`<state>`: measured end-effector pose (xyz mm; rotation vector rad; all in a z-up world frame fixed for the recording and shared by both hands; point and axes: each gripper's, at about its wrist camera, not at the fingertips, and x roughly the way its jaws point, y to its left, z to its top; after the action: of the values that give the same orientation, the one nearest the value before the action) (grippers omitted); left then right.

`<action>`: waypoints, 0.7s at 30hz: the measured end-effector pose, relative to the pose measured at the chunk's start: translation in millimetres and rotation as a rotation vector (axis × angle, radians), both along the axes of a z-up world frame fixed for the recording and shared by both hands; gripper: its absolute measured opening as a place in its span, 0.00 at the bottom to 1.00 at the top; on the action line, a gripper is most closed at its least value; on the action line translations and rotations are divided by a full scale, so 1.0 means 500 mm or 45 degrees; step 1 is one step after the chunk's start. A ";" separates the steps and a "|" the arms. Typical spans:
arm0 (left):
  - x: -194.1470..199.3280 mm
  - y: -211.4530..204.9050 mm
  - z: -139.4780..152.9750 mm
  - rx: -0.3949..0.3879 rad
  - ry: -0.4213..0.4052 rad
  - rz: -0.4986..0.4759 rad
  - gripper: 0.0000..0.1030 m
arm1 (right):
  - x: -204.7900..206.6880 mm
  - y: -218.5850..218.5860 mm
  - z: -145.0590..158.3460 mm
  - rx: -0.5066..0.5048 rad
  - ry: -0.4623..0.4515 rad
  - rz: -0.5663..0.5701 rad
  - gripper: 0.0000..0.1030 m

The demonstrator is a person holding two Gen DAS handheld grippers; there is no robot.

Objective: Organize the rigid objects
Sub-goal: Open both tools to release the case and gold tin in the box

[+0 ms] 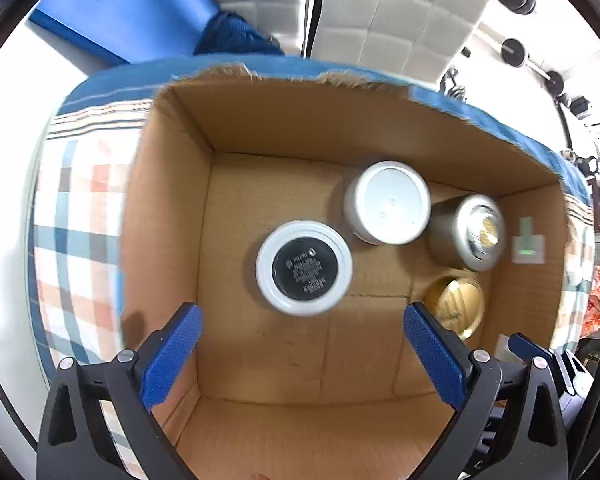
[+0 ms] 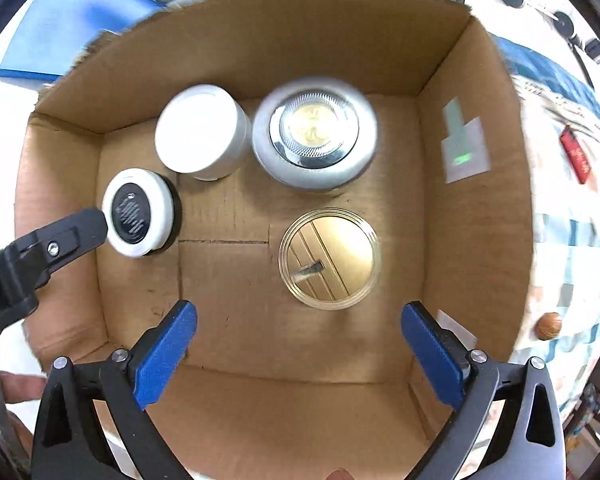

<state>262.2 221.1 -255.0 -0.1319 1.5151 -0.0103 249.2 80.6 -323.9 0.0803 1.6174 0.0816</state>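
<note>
My left gripper (image 1: pixel 300 334): black angular frame with triangular cut-outs, two fingers (image 1: pixel 172 360) faced in textured blue pads, and round silver screws (image 1: pixel 124 356) at the pivots. In the right wrist view, its black finger carries a silver screw and part of some white lettering, too cropped to read.

My right gripper (image 2: pixel 300 332): same build, with a black frame, blue dimpled pads (image 2: pixel 432 356) and silver screws (image 2: pixel 478 356).

Bare skin of my hand (image 2: pixel 20 388) shows at the lower left edge.

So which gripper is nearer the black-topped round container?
Left. The left gripper hangs open just above the black-topped container; the right gripper sits open over the gold-lidded jar, farther away.
</note>
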 end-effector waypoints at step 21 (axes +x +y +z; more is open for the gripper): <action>-0.188 -0.075 0.251 0.099 -0.317 -0.024 1.00 | -0.183 -0.131 0.301 -0.008 -0.336 0.094 1.00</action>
<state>168.1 183.6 -129.3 -0.0514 1.2659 0.0165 157.5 15.3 -173.5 0.0042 1.3564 0.1387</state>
